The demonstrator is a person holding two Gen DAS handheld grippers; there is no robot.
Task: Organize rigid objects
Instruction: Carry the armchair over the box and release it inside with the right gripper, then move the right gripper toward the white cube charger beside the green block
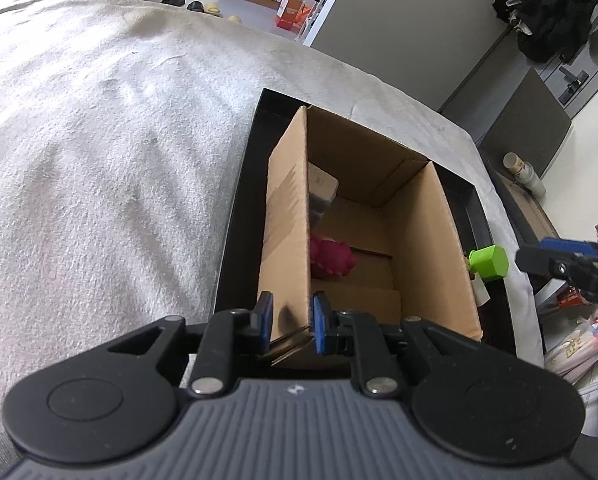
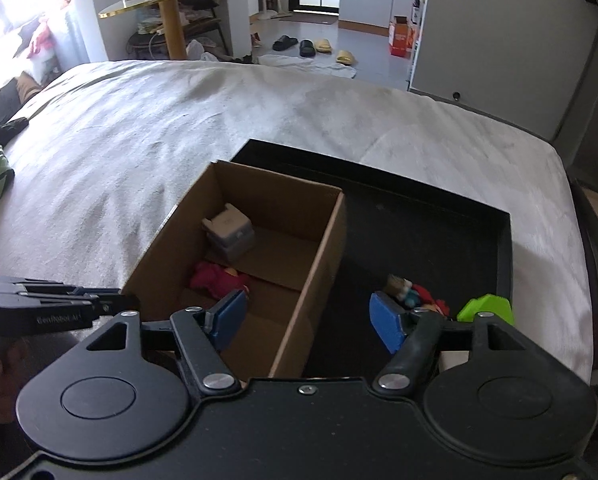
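We hold the left tongs [image 1: 292, 322] clamped on the near-left wall of the box [image 1: 287, 208], one blue pad outside the cardboard and one inside, both pressing the wall.

The box stands in a black tray [image 2: 419, 216] on a white blanket [image 1: 99, 140]. Just beyond the inner pad, on the box floor, lies a red toy [image 1: 331, 258]. Farther along the same wall sits a grey block [image 1: 321, 190], leaning against the cardboard.

Our right tongs [image 2: 309, 322] stand apart with nothing between the pads. The box's right wall runs up the gap between them, below the pads and untouched. The left pad [image 2: 227, 318] hangs over the box interior, near the red toy [image 2: 215, 276]. The right pad [image 2: 387, 326] hangs over the tray floor.

Just beyond that right pad lies a small figure [image 2: 413, 294] in red and blue; its shape is too small for us to make out. Right of it, touching or nearly so, is a green block [image 2: 485, 308]. Both lie on the tray outside the box.

From the left tongs the green block [image 1: 489, 262] shows past the box's far wall, with the tip of the right tongs [image 1: 539, 260] near it, apart.
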